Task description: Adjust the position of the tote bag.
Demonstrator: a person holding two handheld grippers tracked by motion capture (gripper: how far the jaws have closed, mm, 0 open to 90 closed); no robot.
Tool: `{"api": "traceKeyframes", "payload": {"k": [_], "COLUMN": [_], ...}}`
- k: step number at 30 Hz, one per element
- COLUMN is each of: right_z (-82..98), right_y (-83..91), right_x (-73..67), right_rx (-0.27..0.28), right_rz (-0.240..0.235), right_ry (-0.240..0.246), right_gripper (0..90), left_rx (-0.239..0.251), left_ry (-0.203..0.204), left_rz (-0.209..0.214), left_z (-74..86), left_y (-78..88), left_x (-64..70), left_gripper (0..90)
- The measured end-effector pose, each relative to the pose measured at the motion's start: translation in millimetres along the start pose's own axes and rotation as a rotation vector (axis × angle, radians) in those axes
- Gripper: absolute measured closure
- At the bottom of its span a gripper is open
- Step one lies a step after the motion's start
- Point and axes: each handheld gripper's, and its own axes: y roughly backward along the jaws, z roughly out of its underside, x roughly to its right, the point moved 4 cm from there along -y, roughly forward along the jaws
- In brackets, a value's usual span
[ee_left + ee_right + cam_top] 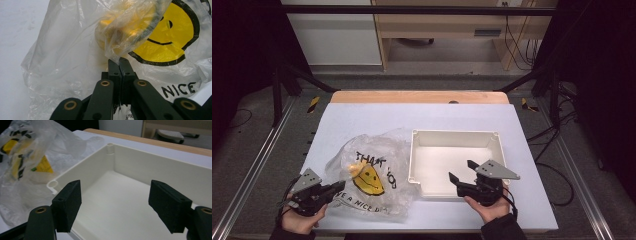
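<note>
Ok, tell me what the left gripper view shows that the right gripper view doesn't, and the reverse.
Left gripper view alone: the left gripper, jaws closed together on a fold of the bag, the full smiley print and the word NICE.

Right gripper view alone: the right gripper, jaws wide apart over the white bin, whose inside looks bare, plus the table's wooden edge.

Both: the bag with its yellow print, lying on the white table top.

The bag [369, 175] was thin, crinkly, shiny clear plastic. The tray [455, 137] was smooth, matt white plastic. The table [422, 96] had a wooden far edge.
</note>
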Motion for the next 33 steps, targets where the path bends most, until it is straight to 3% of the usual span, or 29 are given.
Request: {"api": "traceKeyframes", "payload": {"k": [6, 13, 20, 27, 33], "right_z": [-14.6, -24.8, -25.7, -20.1, -13.6], "right_y": [-18.1, -36.3, -53.0, -80.2, -96.3], "right_x": [-32.4, -61.9, -81.6, -117.4, -131.8], "right_rx": [0.008, 0.011, -0.008, -0.057, -0.084], "right_rz": [-0.081, -0.148, -0.194, -0.275, -0.299], "right_ry": [0.034, 0.041, 0.040, 0.051, 0.062], "right_gripper": [28.9, 31.3, 34.0, 36.1, 42.3], "left_rx": [-0.006, 0.004, 0.008, 0.010, 0.003], "left_ry": [-0.005, -0.011, -0.016, -0.019, -0.022], "left_rz": [-0.001, -0.014, -0.022, -0.020, -0.017], "left_z": [3.2, 5.2, 7.2, 8.7, 10.3], "left_y": [1.5, 2.5, 3.2, 4.4, 3.2], "left_x": [0.0, 1.1, 1.5, 1.1, 1.0], "left_gripper": [89.4, 89.4, 89.5, 89.5, 89.3]}}
